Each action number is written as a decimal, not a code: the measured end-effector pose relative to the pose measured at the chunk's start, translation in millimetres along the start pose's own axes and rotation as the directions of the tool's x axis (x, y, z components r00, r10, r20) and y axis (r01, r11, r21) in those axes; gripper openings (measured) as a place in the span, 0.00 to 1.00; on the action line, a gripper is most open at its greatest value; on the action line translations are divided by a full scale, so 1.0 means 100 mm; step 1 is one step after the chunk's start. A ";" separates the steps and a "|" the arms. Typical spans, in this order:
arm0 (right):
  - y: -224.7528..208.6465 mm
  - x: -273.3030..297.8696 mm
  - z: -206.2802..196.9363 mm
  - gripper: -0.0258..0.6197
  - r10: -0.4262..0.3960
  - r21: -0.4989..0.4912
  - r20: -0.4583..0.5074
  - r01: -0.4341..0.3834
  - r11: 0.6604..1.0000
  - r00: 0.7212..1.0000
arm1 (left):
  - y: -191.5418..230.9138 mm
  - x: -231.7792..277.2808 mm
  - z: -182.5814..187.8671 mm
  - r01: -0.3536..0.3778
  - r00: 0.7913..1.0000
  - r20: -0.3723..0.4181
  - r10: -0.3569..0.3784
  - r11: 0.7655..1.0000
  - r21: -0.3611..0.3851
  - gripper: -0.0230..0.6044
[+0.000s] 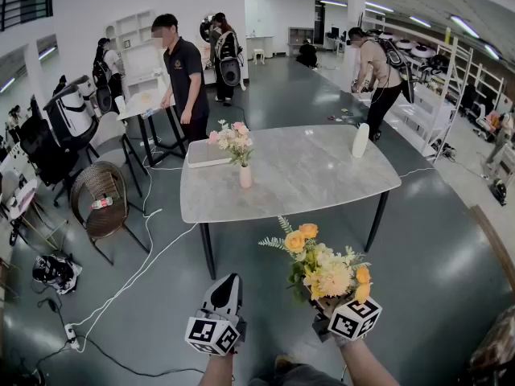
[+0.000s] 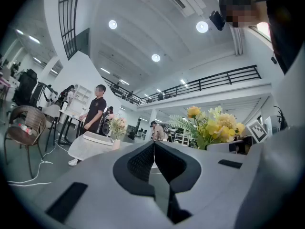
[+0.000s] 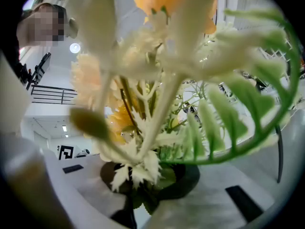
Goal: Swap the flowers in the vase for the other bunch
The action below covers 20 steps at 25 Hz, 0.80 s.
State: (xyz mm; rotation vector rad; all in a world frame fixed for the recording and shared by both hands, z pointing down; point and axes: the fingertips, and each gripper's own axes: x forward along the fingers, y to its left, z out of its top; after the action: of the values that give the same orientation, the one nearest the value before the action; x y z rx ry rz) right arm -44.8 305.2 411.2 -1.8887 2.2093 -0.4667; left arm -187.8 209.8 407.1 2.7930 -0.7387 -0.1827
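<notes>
Chair [image 1: 100, 195] far left, out of play. Left gripper [image 1: 228, 284] sits low in the head view with its jaws pressed together and nothing between them, pointing level at the table [image 1: 322, 179]. On the table's left part the small vase [image 1: 245, 176] stands upright with the pink bunch [image 1: 234, 141] in it, just beside a flat white tray [image 1: 208, 155]. It is well apart from both grippers, so no swap has begun. Right gripper [image 1: 322, 300] is clamped on the stems of the yellow bunch [image 1: 323, 265], low down, heads and fern leaves fanning up above the jaws. White bottle [image 1: 360, 141] is at the table's far right edge, clear of the work. Handling guess: both bunches look like light fakes with stiffish stems and soft heads that crush or shed if pinched. Take the pink one on the bundled stems just above the vase rim, not on the blooms. The vase looks small and light, with a narrow base, so it will likely tip or lift along with the stems; pull straight up and slowly. The free left gripper is the obvious one for that.
</notes>
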 end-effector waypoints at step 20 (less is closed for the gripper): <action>-0.45 0.37 -0.05 0.18 0.029 0.020 -0.029 -0.029 0.999 0.999 | 0.16 0.44 -0.27 -0.041 0.999 -0.008 0.040 0.999 -0.027 0.06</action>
State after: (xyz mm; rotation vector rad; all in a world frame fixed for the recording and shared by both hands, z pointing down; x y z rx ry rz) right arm -11.4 263.8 434.1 -1.8488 2.2392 -0.5124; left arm -151.9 180.1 435.1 2.7492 -0.7844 -0.1738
